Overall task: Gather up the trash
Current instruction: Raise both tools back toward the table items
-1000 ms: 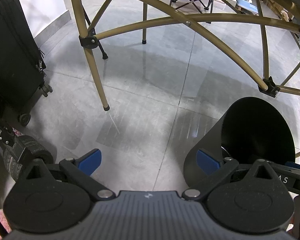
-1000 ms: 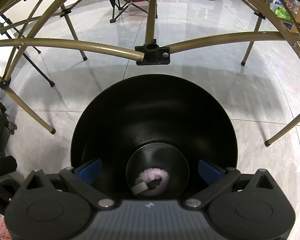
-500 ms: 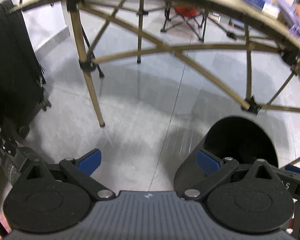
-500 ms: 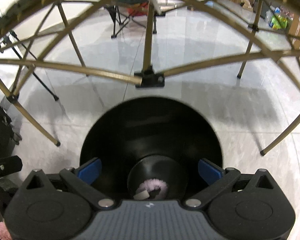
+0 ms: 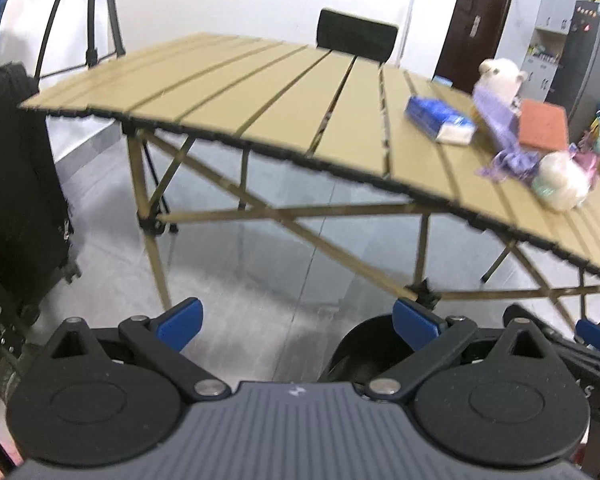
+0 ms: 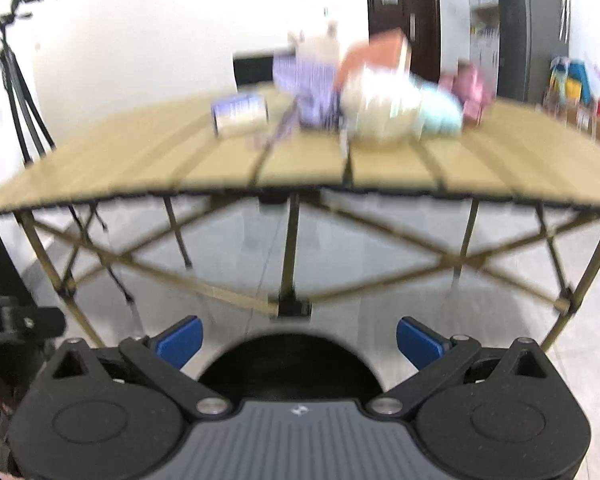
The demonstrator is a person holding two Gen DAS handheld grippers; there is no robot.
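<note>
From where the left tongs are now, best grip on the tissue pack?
Probably across the short width of the tissue pack, from above. It lies flat and long on the slatted table, apart from the purple cloth, so both long sides look free.

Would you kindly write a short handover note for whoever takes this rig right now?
Left tool: open, empty.
Right tool: open, empty, above the black bin on the floor.
On the slatted table: tissue pack, purple cloth, pale round bundle, orange pad, white plush.
Done: cannot tell; the bin's inside is out of sight.
Left: pick out the trash on the table and bin it.
</note>
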